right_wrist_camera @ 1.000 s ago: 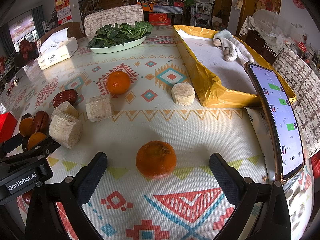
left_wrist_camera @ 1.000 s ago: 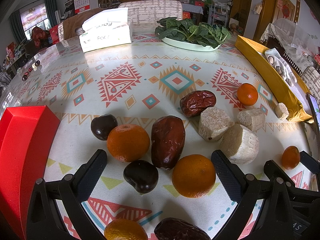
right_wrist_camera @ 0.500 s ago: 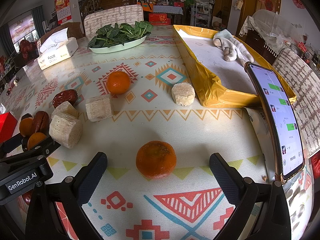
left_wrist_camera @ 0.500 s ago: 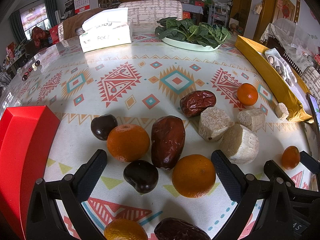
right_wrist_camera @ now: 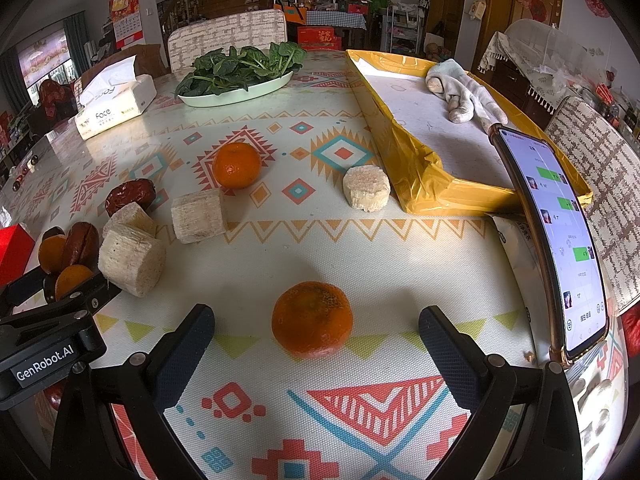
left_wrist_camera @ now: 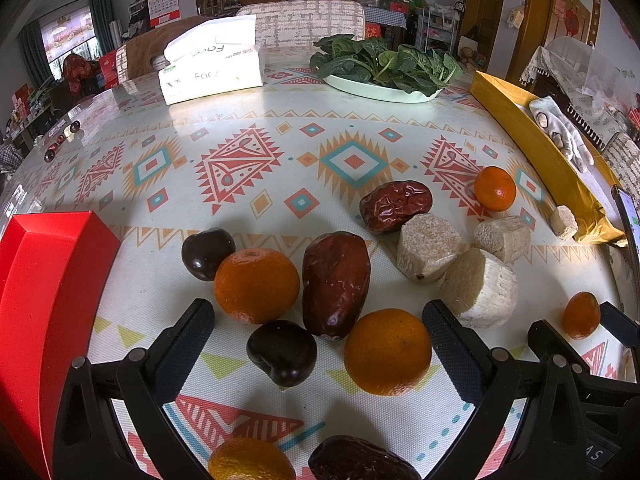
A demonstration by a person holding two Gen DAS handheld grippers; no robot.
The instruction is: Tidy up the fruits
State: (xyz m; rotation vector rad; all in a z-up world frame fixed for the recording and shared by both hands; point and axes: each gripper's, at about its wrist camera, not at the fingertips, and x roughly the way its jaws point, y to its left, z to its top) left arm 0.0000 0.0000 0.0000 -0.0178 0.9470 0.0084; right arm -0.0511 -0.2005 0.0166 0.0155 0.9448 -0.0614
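The left gripper is held with jaws apart over a cluster of tangerines, red dates and dark chestnuts near the table's front edge, beside a red box. The right gripper is likewise spread, a lone tangerine lying between its fingers, untouched. Sugarcane pieces are scattered mid-table.

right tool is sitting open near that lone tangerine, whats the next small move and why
Probably ease the right tool forward and down until its fingers flank the lone tangerine, then close. The jaws stand open and wide, the fruit sits centred just ahead of them, apart from the other pieces, with bare tablecloth on both sides.
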